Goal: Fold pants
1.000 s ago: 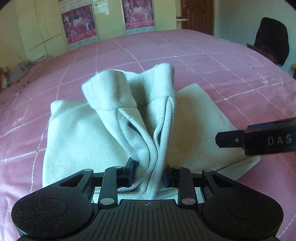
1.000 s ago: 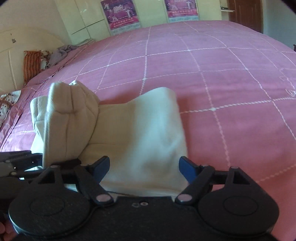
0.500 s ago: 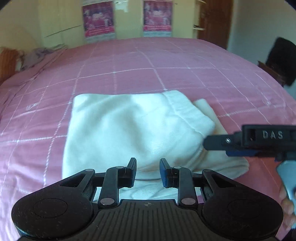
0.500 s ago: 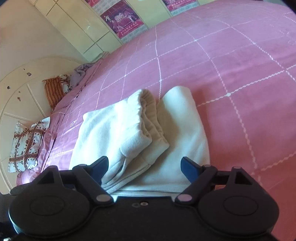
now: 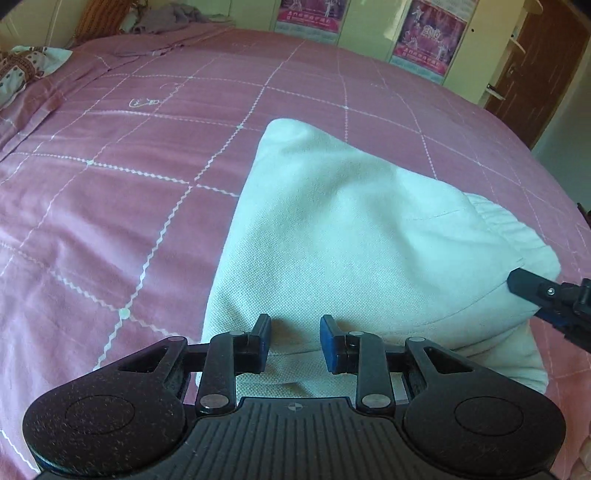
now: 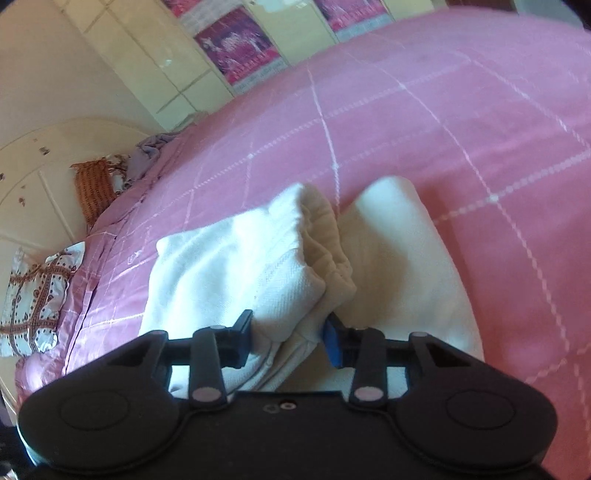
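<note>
Pants (image 5: 354, 236) lay folded on the pink bed (image 5: 110, 155). We saw the left tongs (image 5: 294, 341) released above their near edge, the right tongs (image 6: 288, 338) clenched on a thick fold.

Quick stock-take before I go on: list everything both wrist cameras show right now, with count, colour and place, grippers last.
pants: one, white, folded in layers on the bed, elastic waistband on top at their right side
bedspread: one, pink with white grid stitching, under the pants
patterned pillows: at least two, white-and-brown and orange, at the head of the bed
posters: two, magenta, on the cream cupboard doors beyond the bed
door: one, brown wood, far right
left gripper: black, blue pads, jaws apart over the pants' near edge
right gripper: black, blue pads, fingers on either side of the folded waistband end; firm grip not confirmable
</note>
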Available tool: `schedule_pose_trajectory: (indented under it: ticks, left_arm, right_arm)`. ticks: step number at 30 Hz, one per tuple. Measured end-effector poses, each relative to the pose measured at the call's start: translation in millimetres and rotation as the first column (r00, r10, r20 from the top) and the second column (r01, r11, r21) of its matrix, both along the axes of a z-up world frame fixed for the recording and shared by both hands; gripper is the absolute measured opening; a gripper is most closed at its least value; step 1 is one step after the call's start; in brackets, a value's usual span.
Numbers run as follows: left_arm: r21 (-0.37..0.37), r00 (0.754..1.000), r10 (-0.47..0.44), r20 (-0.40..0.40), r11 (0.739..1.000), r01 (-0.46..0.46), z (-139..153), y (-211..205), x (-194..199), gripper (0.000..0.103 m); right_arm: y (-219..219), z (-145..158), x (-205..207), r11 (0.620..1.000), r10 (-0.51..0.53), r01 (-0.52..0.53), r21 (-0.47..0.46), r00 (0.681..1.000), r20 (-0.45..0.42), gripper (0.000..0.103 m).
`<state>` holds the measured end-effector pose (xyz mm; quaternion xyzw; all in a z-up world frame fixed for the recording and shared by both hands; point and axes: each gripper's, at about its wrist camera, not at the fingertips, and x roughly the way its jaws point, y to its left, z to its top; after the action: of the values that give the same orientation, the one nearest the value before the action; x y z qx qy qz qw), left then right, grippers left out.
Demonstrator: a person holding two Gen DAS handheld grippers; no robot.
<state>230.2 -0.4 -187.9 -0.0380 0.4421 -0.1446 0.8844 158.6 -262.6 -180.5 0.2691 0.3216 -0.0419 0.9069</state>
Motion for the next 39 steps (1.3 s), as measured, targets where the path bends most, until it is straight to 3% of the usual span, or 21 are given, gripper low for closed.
schedule_pose_trajectory:
  ticks: [3, 7, 10, 16, 18, 20, 22, 25, 29, 31, 33, 35, 36, 39]
  left_arm:
    - [-0.032, 1.000, -0.001, 0.025, 0.999, 0.002, 5.1, -2.9, -2.7, 0.030]
    - [-0.009, 0.997, -0.068, 0.034, 0.998, 0.068, 6.3, -23.4, -10.9, 0.030]
    - [0.064, 0.995, -0.094, 0.010, 0.994, 0.093, -1.2, -41.7, -15.9, 0.033]
    - [0.055, 0.994, -0.110, 0.014, 0.992, 0.109, 10.1, -47.7, -22.8, 0.034]
    - [0.040, 0.993, -0.112, 0.027, 0.993, 0.110, 12.5, -46.3, -23.7, 0.034]
    - [0.050, 0.995, -0.097, 0.021, 0.994, 0.096, 8.9, -49.2, -23.6, 0.034]
    - [0.078, 0.995, -0.101, 0.022, 0.992, 0.099, 2.8, -54.5, -24.2, 0.034]
    - [0.127, 0.989, -0.136, 0.050, 0.984, 0.128, 2.6, -60.1, -30.0, 0.035]
    - [0.083, 0.993, -0.117, 0.034, 0.990, 0.114, 13.2, -54.4, -24.9, 0.035]
    - [0.079, 0.991, -0.119, 0.054, 0.990, 0.114, 19.8, -54.1, -21.7, 0.035]
    - [0.086, 0.990, -0.120, 0.068, 0.990, 0.114, 25.6, -54.9, -14.6, 0.035]
    - [0.089, 0.991, -0.111, 0.071, 0.991, 0.104, 27.6, -54.5, -2.9, 0.040]
    - [0.095, 0.992, -0.098, 0.074, 0.991, 0.090, 27.2, -54.4, 3.8, 0.049]
    - [0.109, 0.995, -0.078, 0.061, 0.992, 0.071, 18.4, -56.1, 19.3, 0.058]
  right_arm:
    - [7.4, 27.0, -18.4, 0.996, 0.045, -0.038, -0.081, 0.996, 0.081, 0.035]
    - [-10.2, 37.7, -36.0, 0.993, 0.033, -0.024, -0.111, 0.996, 0.086, 0.035]
    - [-28.1, 21.9, -44.4, 0.997, 0.005, -0.002, -0.081, 1.000, 0.028, 0.035]
    - [-47.2, -20.0, -59.9, 0.994, -0.107, 0.107, 0.000, 0.992, -0.062, 0.032]
    - [-44.9, -9.9, -65.3, 0.991, -0.131, 0.131, 0.009, 0.991, -0.028, 0.027]
    - [-37.9, 5.4, -69.5, 0.990, -0.123, 0.125, -0.061, 0.992, 0.033, 0.026]
    - [-41.7, 2.0, -64.3, 0.980, -0.164, 0.162, -0.114, 0.986, -0.010, 0.012]
    - [-59.3, -12.0, -62.7, 0.985, -0.172, 0.168, -0.044, 0.980, -0.098, 0.026]
    - [-60.6, 13.6, -60.7, 0.986, -0.140, 0.138, -0.092, 0.990, -0.015, 0.032]
    - [-61.9, 18.6, -46.6, 0.991, -0.109, 0.108, -0.078, 0.994, -0.011, 0.043]
    - [-60.0, 17.9, -28.5, 0.993, -0.082, 0.079, -0.090, 0.996, -0.029, 0.070]
    - [-58.9, 14.6, -8.7, 0.991, -0.066, 0.060, -0.116, 0.997, -0.050, 0.069]
    - [-59.9, 12.9, 0.4, 0.991, -0.063, 0.055, -0.121, 0.996, -0.061, 0.069]
    - [-65.8, 2.5, 27.4, 0.996, -0.041, 0.033, -0.079, 0.994, -0.104, 0.067]
